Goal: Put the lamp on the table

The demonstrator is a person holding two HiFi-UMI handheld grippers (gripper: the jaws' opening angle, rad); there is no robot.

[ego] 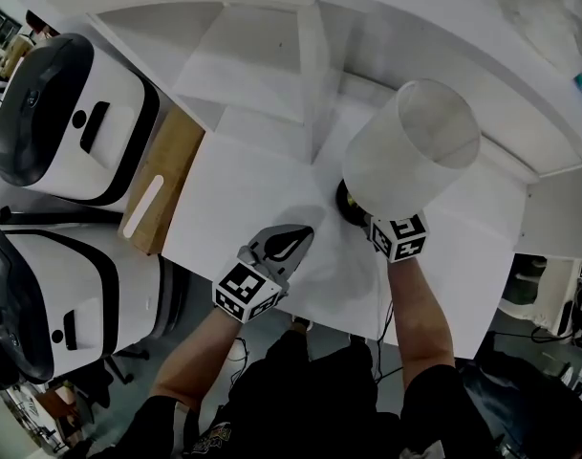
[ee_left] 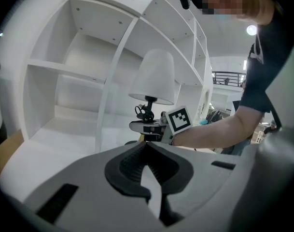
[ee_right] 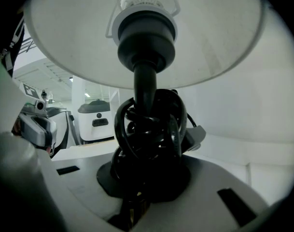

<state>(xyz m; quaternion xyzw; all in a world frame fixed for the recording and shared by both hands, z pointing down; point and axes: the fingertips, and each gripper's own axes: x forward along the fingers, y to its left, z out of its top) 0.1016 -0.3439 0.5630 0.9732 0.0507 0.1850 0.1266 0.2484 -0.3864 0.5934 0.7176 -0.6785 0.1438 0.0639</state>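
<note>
The lamp [ego: 410,146] has a white drum shade, a black stem and a black base [ego: 346,199]. It is tilted over the white table [ego: 233,199], and I cannot tell whether the base touches the top. My right gripper [ego: 365,220] is shut on the stem below the shade. In the right gripper view the stem [ee_right: 144,86] rises from the jaws [ee_right: 144,178] with the black cord [ee_right: 149,129] wound around it. My left gripper [ego: 302,232] is shut and empty over the table, left of the base. From the left gripper view [ee_left: 147,145] the lamp [ee_left: 154,79] stands ahead.
A white shelf unit [ego: 271,55] runs along the back of the table. Two white-and-black machines [ego: 71,122] [ego: 52,295] stand at the left, past a wooden board [ego: 166,175] beside the table's left edge. The person's forearms reach in from the near edge.
</note>
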